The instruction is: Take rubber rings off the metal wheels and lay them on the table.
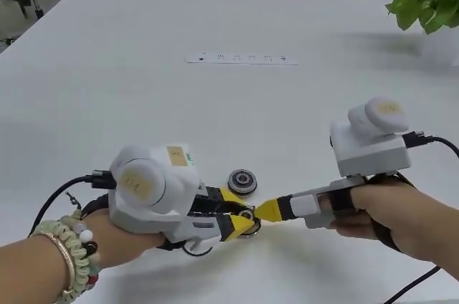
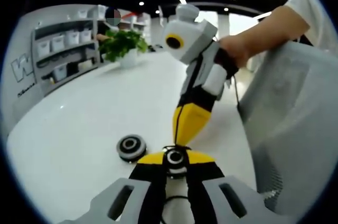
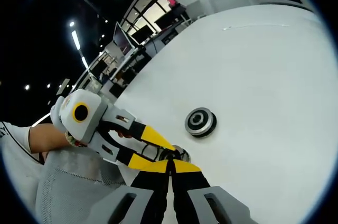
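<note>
White tabletop (image 1: 215, 96) holds a loose wheel (image 1: 242, 181) at twelve o'clock of the wheel (image 2: 176, 159) your left tongs (image 1: 242, 213) pinch, your right tongs (image 3: 170, 165) pressed together against it.

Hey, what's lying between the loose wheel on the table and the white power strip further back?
Nothing. In the head view, the table between the loose wheel and the power strip is bare white surface.

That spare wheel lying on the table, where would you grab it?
Probably grip the spare wheel across its outer rim, coming from above: it lies flat on the table, hub up, edge free all around.
</note>
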Motion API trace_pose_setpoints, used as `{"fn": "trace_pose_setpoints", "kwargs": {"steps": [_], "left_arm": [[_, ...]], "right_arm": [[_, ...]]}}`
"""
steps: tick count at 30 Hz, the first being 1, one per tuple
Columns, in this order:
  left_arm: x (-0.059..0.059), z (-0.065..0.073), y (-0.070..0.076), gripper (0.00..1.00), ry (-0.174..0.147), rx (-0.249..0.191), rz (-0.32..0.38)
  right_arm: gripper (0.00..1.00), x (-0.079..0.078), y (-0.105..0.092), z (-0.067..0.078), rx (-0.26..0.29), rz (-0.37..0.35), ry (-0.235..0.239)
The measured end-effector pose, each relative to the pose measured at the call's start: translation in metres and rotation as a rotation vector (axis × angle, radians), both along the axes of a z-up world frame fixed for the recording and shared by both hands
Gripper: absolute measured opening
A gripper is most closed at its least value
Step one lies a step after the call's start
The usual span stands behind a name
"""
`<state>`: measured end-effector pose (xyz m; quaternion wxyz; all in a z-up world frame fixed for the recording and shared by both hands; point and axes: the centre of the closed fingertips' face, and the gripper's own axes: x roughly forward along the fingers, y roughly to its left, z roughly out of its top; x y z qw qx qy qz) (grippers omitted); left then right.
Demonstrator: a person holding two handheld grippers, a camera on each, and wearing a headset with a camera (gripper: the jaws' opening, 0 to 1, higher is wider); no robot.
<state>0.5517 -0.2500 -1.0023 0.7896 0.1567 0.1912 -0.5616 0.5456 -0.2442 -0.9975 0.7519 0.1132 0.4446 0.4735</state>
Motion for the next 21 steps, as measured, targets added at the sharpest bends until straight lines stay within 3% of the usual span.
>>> {"fn": "trace_pose_setpoints", "kwargs": {"steps": [9,21], "left_arm": [[0.0001,0.0002,-0.0001,0.14,-0.001,-0.001,0.0],[0.0003,0.0006,-0.0003,0.14,0.005,-0.001,0.007]], "right_arm": [[0.0,0.0007,0.0034,0.0039,0.02,0.015,-0.007],[0.0,0.0022,0.0017,0.0036,0.007,0.019,-0.023]]}}
